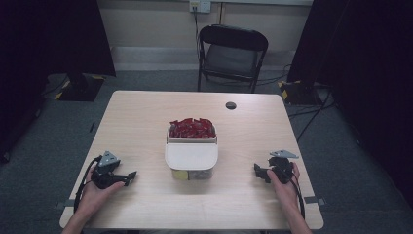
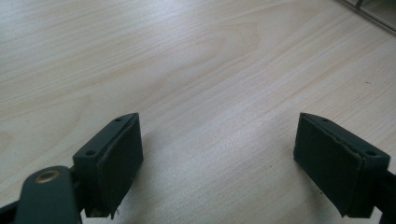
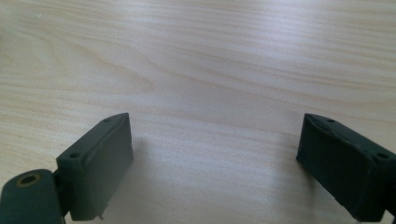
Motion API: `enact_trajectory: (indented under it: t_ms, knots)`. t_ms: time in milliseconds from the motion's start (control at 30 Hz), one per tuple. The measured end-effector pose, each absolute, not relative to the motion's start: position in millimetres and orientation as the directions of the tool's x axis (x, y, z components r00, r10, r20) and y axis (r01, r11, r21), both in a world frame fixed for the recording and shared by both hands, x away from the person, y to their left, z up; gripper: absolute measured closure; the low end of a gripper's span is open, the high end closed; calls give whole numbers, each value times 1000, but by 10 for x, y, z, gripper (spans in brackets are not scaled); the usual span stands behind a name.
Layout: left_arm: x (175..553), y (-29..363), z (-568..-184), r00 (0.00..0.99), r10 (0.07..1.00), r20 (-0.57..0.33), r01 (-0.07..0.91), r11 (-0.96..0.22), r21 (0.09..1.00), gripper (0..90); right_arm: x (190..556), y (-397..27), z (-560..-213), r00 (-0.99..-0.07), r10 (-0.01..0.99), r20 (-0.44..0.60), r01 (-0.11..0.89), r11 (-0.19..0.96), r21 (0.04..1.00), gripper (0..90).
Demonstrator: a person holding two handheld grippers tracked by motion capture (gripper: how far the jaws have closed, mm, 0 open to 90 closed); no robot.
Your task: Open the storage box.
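Observation:
A clear box (image 1: 193, 174) stands in the middle of the wooden table (image 1: 146, 122). A white lid (image 1: 191, 156) covers its near part, and red packets (image 1: 192, 128) fill the far part. Something yellow shows through the near wall. My left gripper (image 1: 129, 177) rests low at the table's front left, pointing toward the box, its jaws open over bare wood (image 2: 219, 123). My right gripper (image 1: 259, 172) sits at the front right, also turned toward the box, open with nothing between its jaws (image 3: 215, 120). Both stand well apart from the box.
A small black round cap (image 1: 231, 105) sits in the table's far side. A black folding chair (image 1: 233, 53) stands beyond the far edge. The box's edge (image 2: 373, 11) shows at the top right of the left gripper view.

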State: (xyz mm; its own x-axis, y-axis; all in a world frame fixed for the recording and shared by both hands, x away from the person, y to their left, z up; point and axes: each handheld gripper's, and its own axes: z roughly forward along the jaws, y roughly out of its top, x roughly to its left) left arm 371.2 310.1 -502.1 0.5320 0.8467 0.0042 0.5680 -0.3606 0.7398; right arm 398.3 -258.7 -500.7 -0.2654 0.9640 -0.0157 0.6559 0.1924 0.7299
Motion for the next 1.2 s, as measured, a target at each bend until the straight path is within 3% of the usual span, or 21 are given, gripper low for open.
enact_trajectory:
  t_ms: [267, 367, 1200]
  knots:
    - [3713, 3102, -5021, 532, 847, 3, 569, -360, 739, 151, 3973, -2576, -5004, -246, 969, -16, 661, 180, 729, 100]
    - [3713, 3102, -5021, 532, 847, 3, 569, -360, 739, 151, 3972, -2588, -4993, -235, 972, -5, 663, 164, 730, 146]
    - [3713, 3101, -5021, 532, 847, 3, 569, -360, 739, 151, 3820, -2356, -4700, -345, 938, 43, 609, 188, 771, 161]
